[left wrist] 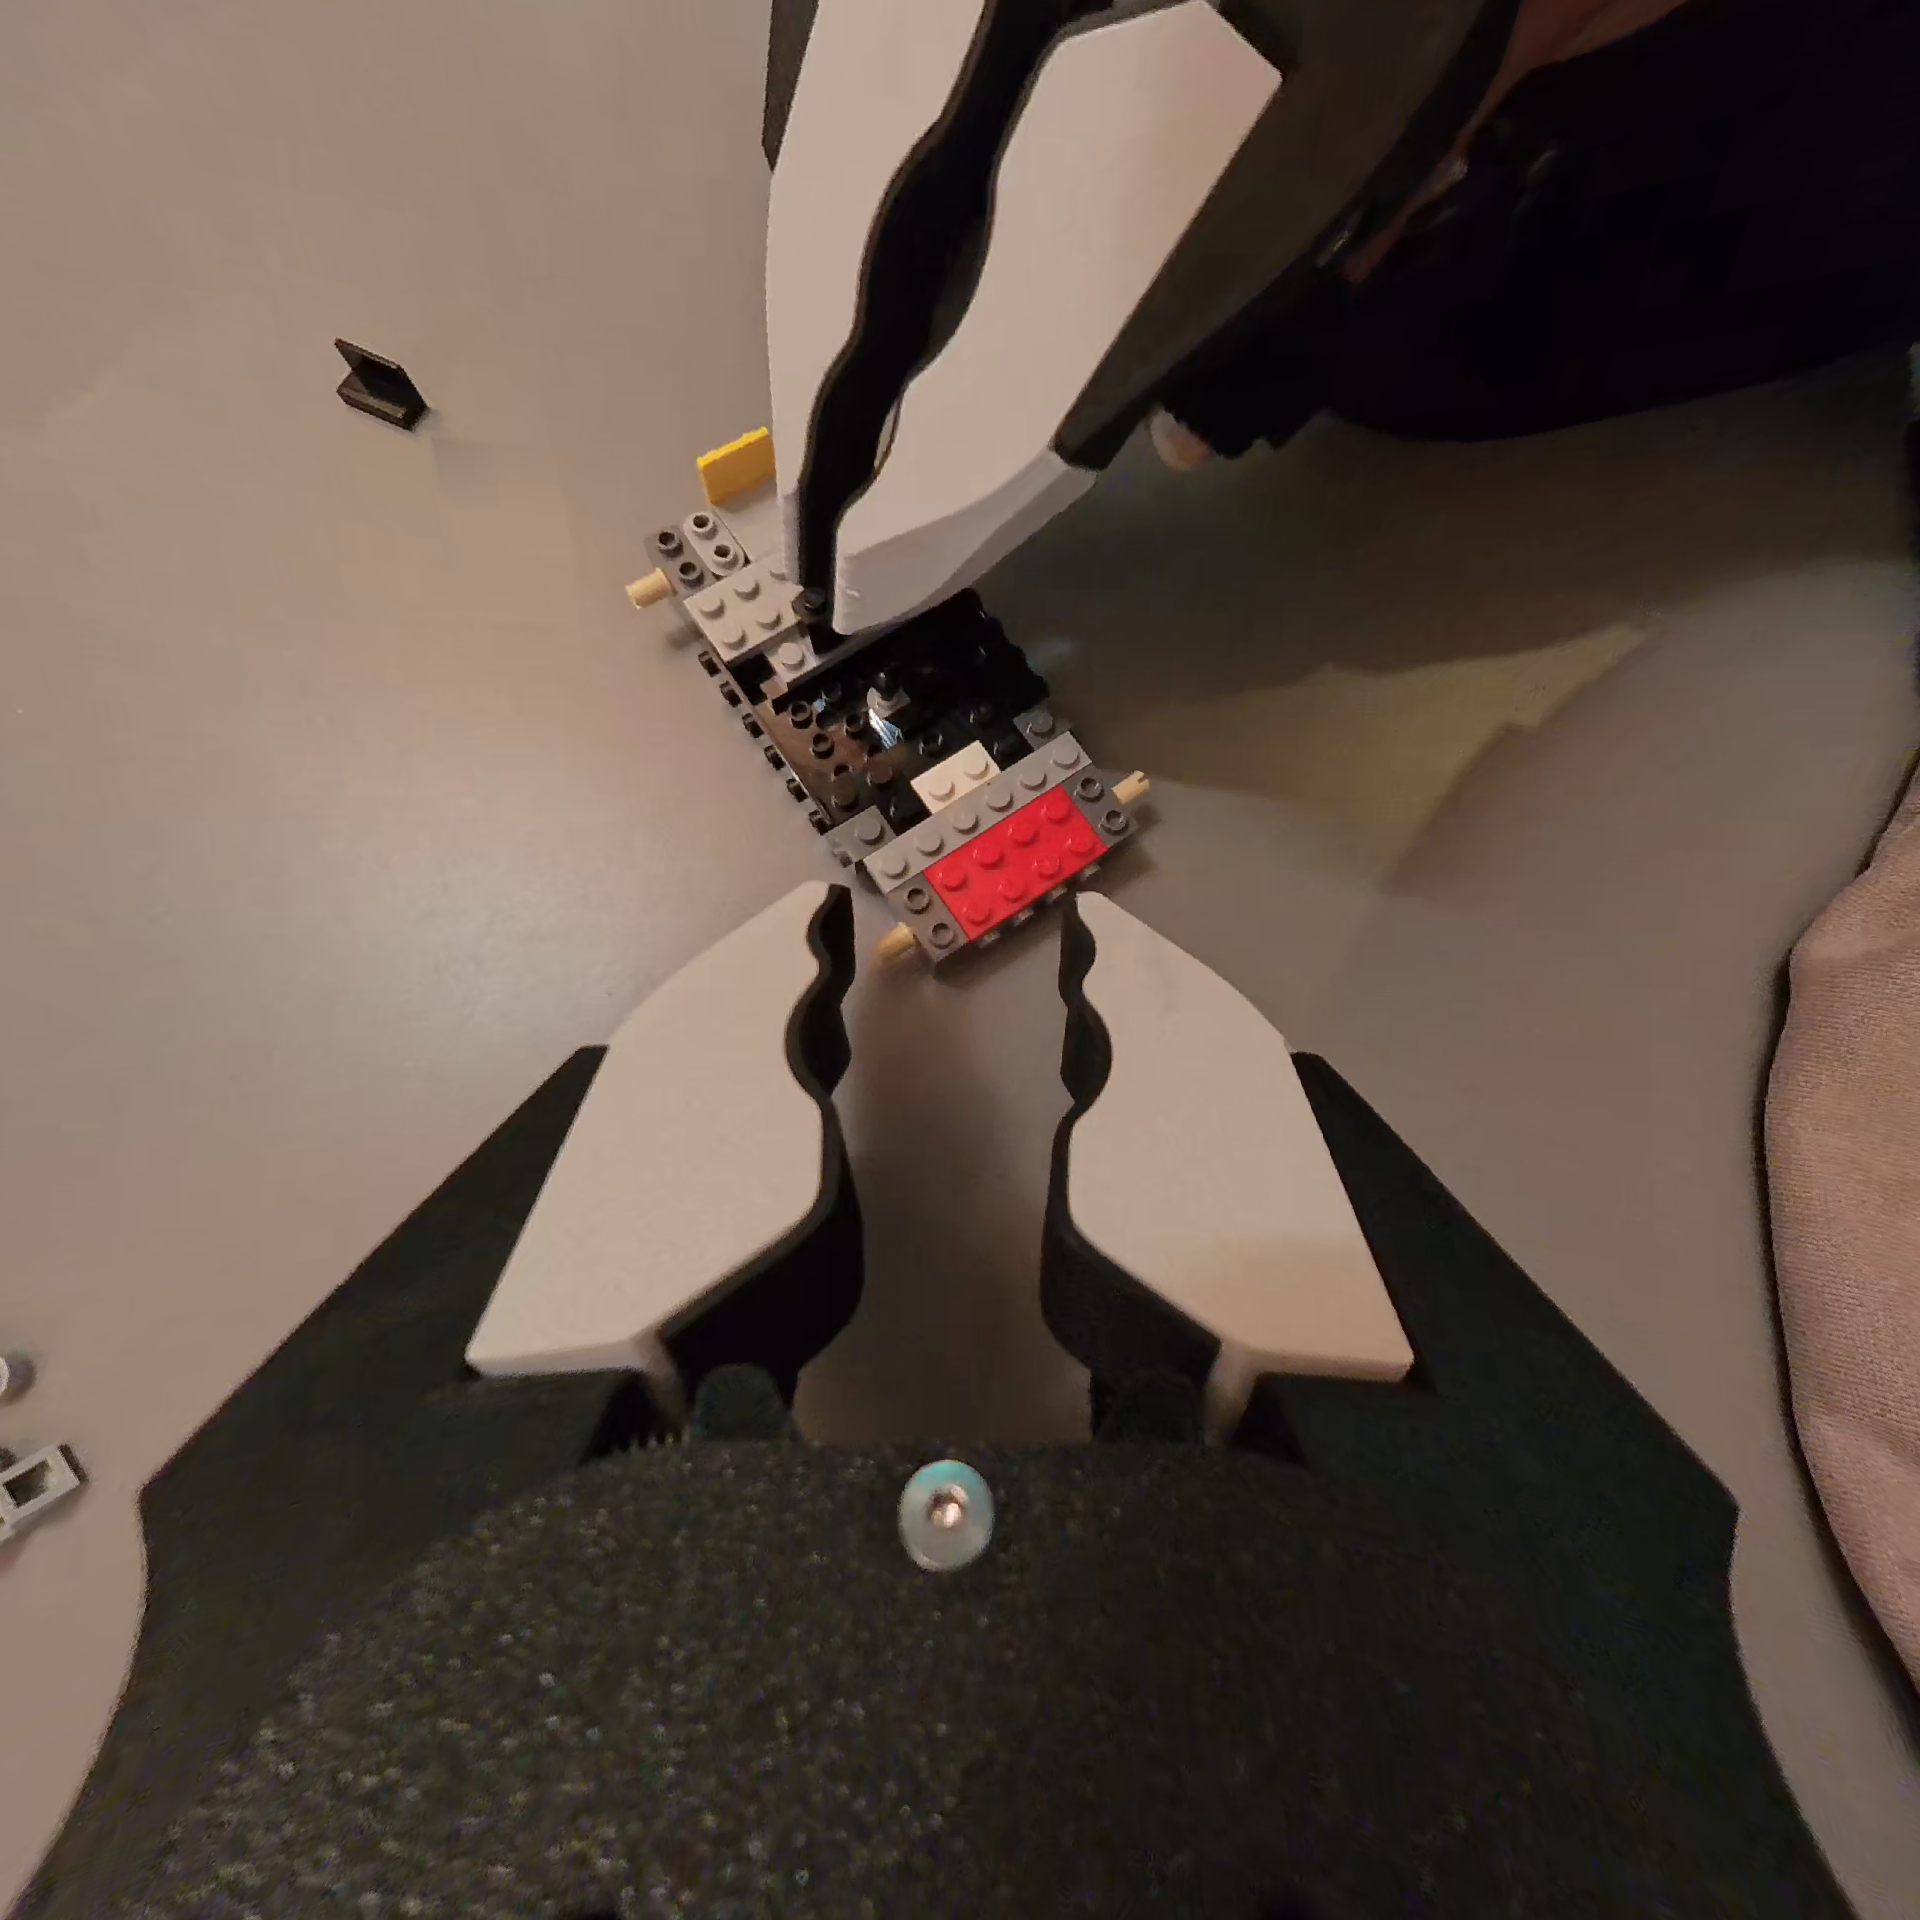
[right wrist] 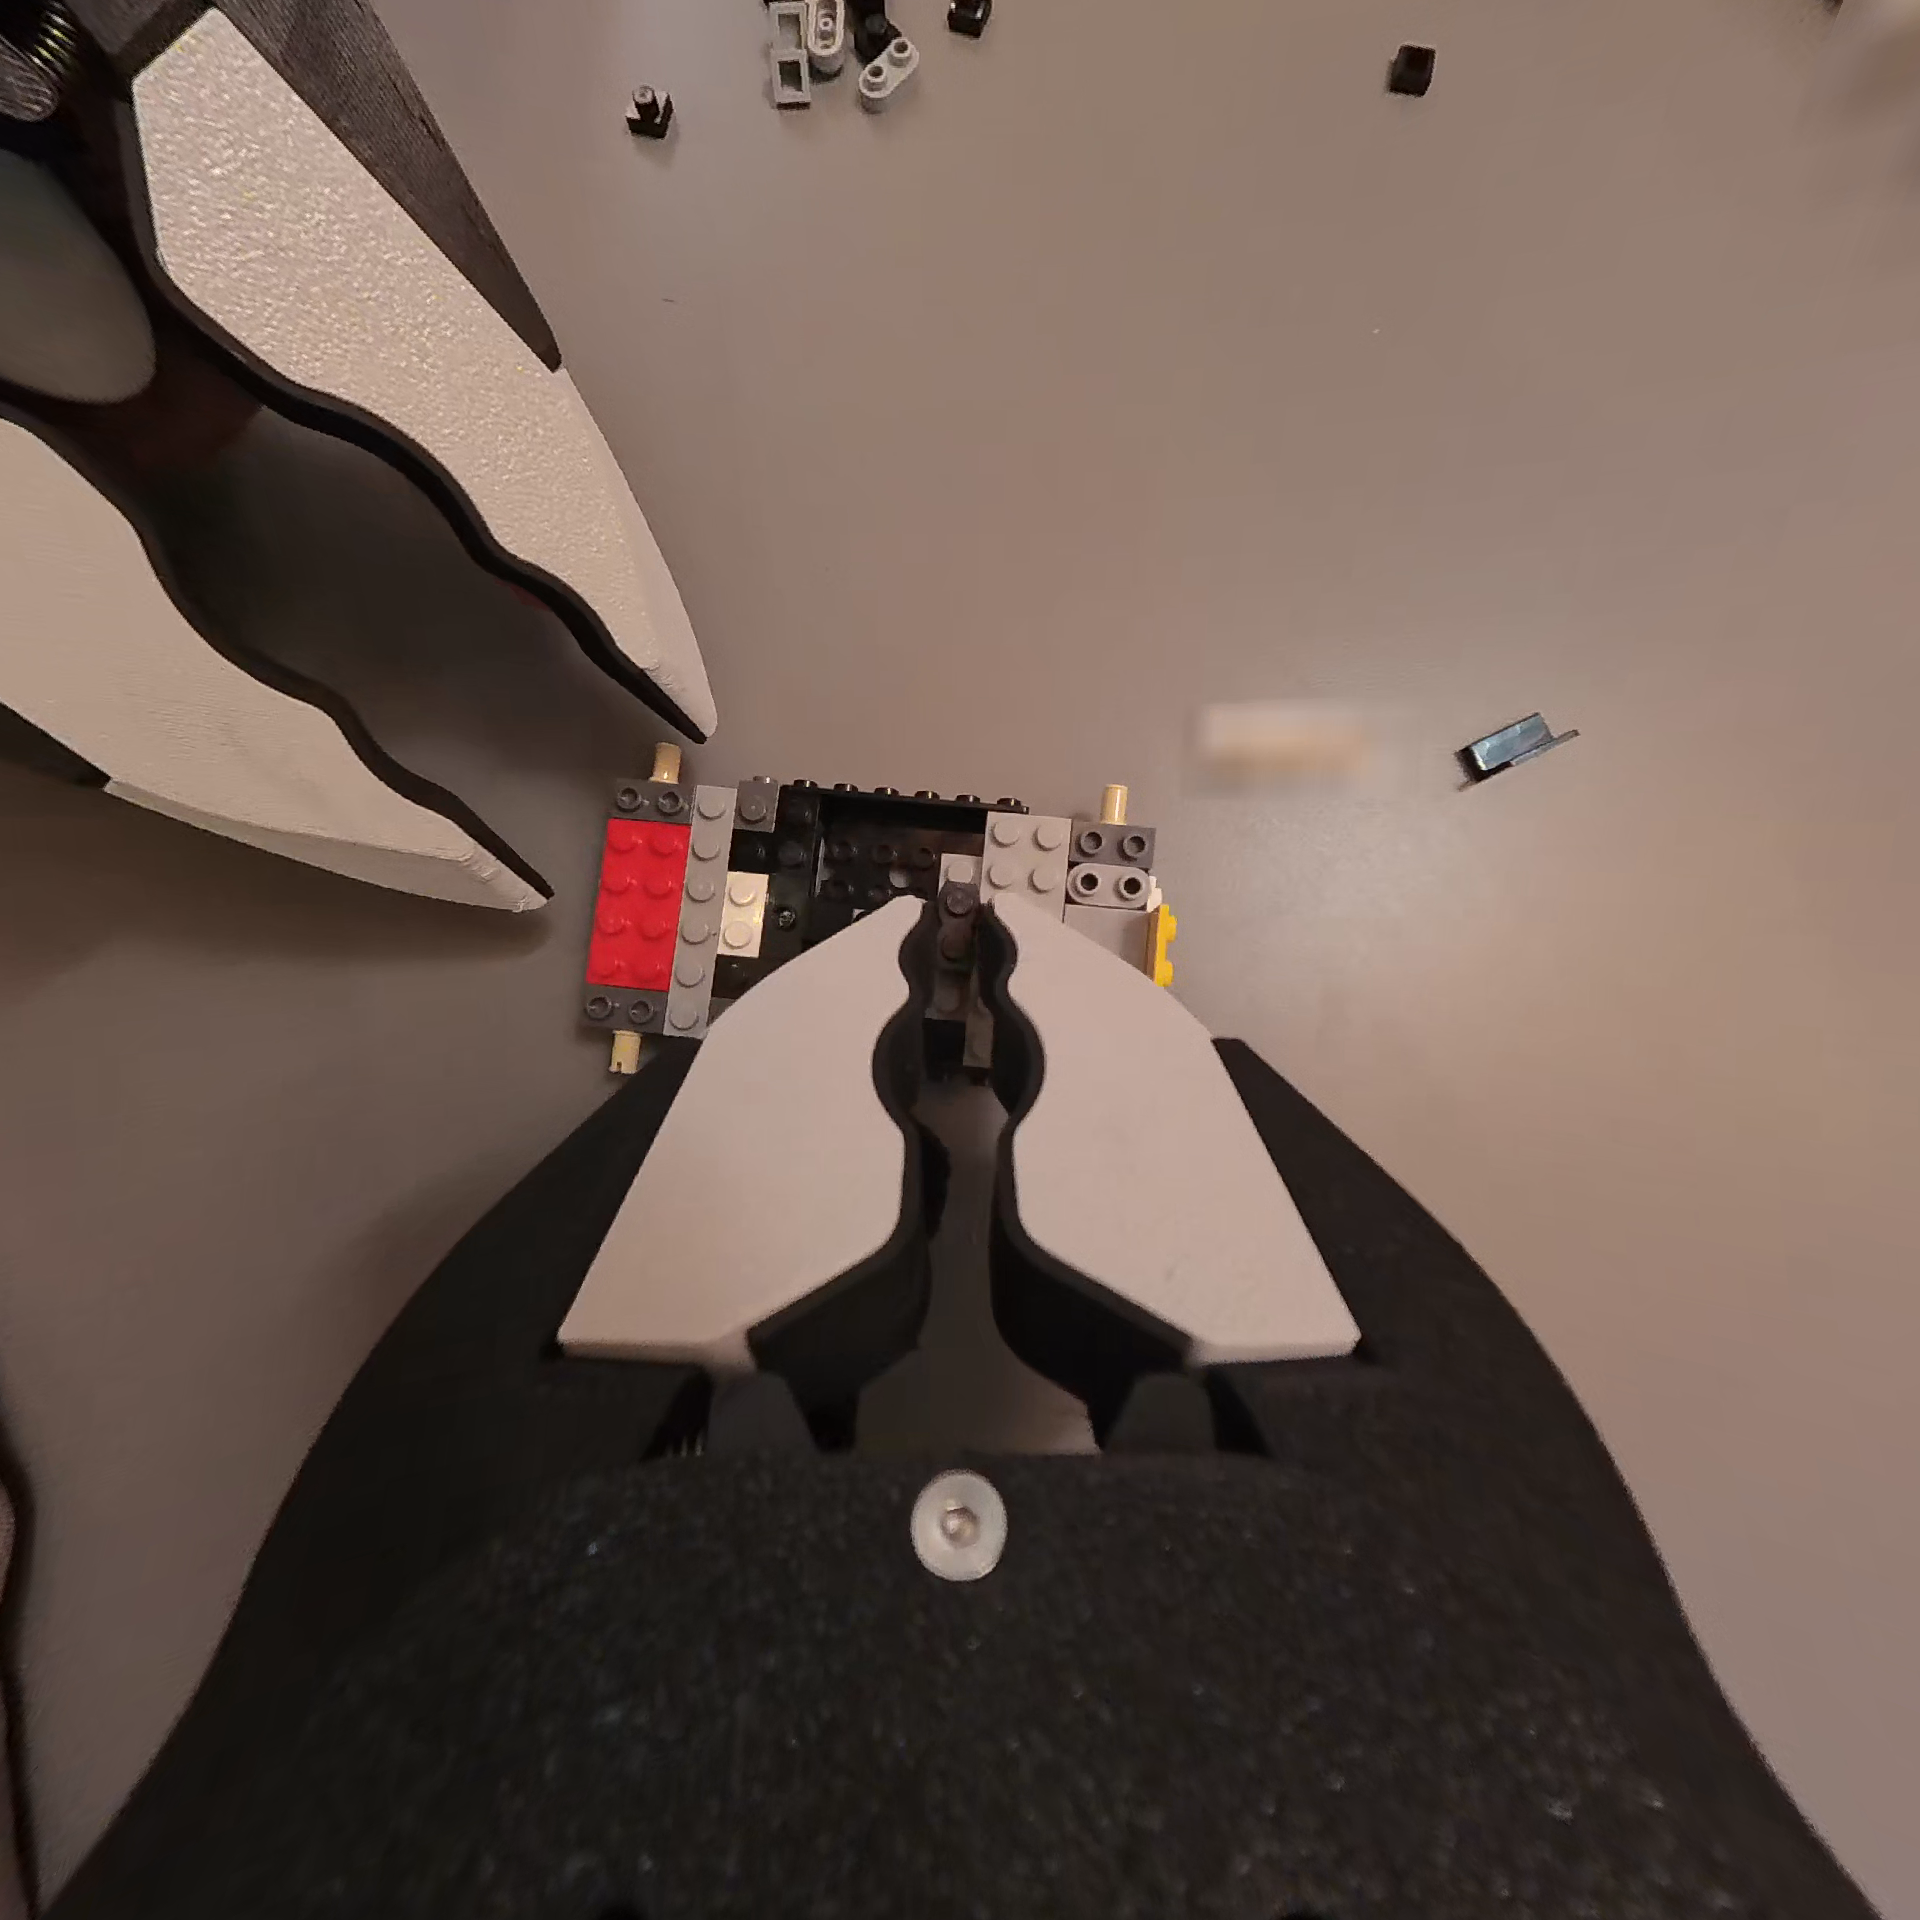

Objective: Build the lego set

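Note:
A partly built lego car chassis (left wrist: 894, 748) lies flat on the grey table, with a red plate (left wrist: 1013, 857) at its near end, grey plates and tan axle pins. My left gripper (left wrist: 956, 914) is open and empty, its tips just short of the red end. My right gripper (left wrist: 816, 613) comes down from above, shut on a small dark piece (left wrist: 814, 601) over the far grey end. In the right wrist view the right gripper (right wrist: 961, 909) pinches that dark piece (right wrist: 956, 920) above the chassis (right wrist: 883, 831). The open left gripper (right wrist: 623, 810) hangs beside the red plate (right wrist: 639, 904).
A yellow piece (left wrist: 738, 468) touches the chassis' far end. A black angled piece (left wrist: 379, 384) lies apart on the table. Several loose grey and black pieces (right wrist: 831, 52) lie at the far edge of the right wrist view. Grey fabric (left wrist: 1849, 1143) borders the table at the right. Some 6 cm of space lies between my two pairs of fingers.

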Demonstrator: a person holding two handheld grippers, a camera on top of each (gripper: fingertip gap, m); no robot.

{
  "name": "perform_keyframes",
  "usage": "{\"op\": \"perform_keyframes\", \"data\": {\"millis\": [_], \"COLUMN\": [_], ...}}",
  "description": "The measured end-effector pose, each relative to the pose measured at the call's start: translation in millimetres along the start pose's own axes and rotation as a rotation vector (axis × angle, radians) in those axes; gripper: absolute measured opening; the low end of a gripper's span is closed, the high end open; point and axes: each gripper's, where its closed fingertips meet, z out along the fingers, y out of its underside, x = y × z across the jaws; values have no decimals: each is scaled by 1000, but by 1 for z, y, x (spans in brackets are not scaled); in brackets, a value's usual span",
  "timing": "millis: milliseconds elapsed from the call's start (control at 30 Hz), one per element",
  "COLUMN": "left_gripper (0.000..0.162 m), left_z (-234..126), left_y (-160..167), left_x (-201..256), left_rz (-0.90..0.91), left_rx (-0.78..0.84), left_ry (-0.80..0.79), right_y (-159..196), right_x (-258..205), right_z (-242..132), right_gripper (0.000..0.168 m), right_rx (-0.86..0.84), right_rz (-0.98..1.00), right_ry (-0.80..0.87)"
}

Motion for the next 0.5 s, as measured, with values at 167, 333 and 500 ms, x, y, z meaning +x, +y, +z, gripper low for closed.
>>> {"op": "perform_keyframes", "data": {"millis": [167,333,500], "left_gripper": [37,37,37], "left_z": [0,0,0], "left_y": [0,0,1], "left_x": [0,0,1], "left_rz": [2,2,1], "left_rx": [-1,-2,-4], "left_ry": [0,-2,0], "right_y": [1,2,3], "right_x": [0,0,-1], "right_z": [1,2,2], "right_gripper": [6,6,6], "right_rx": [-30,-73,-101], "right_rz": [3,-5,-24], "right_ry": [-13,-5,11]}}
